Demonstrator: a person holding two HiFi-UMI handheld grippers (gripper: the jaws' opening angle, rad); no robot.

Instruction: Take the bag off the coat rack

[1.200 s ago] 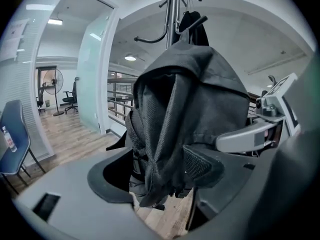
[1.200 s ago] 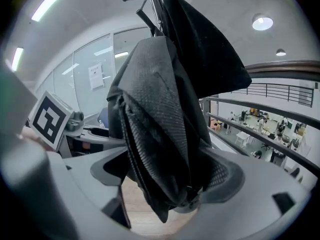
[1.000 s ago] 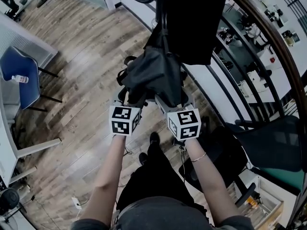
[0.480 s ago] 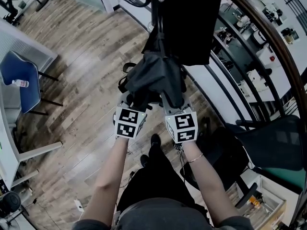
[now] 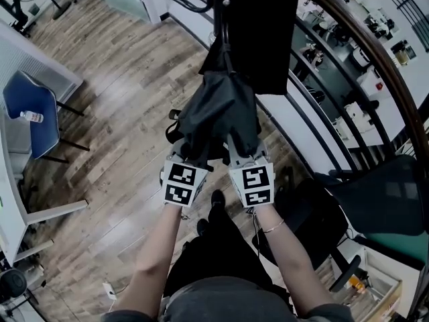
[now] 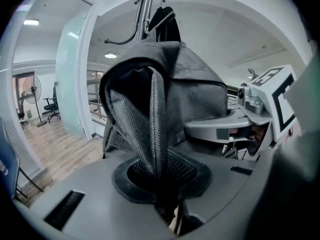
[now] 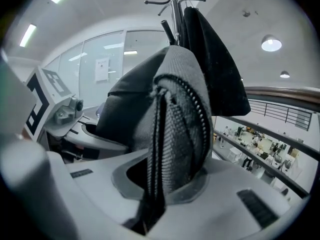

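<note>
A dark grey bag (image 5: 220,116) hangs from the coat rack (image 5: 224,25), beside a black coat (image 5: 258,25). My left gripper (image 5: 190,161) grips the bag's lower left; its jaws have just been closing and pinch a fold of mesh fabric (image 6: 150,129). At the bag's lower right, my right gripper (image 5: 241,158) has also just closed its jaws, and a zippered fold (image 7: 177,134) is pressed between them. In the left gripper view the right gripper's marker cube (image 6: 272,91) shows at the right. The rack's pole and hooks (image 7: 172,4) rise above the bag.
A curved dark railing (image 5: 375,66) runs along the right, with an office floor below it. A black office chair (image 5: 385,200) stands at the lower right, a blue chair (image 5: 30,116) at the left. Wood flooring (image 5: 120,92) spreads to the left of the rack. Glass partitions (image 6: 75,74) stand behind.
Both grippers have come up against the bag's bottom and closed on its fabric. The bag's lower part is bunched and lifted a little toward the rack.
</note>
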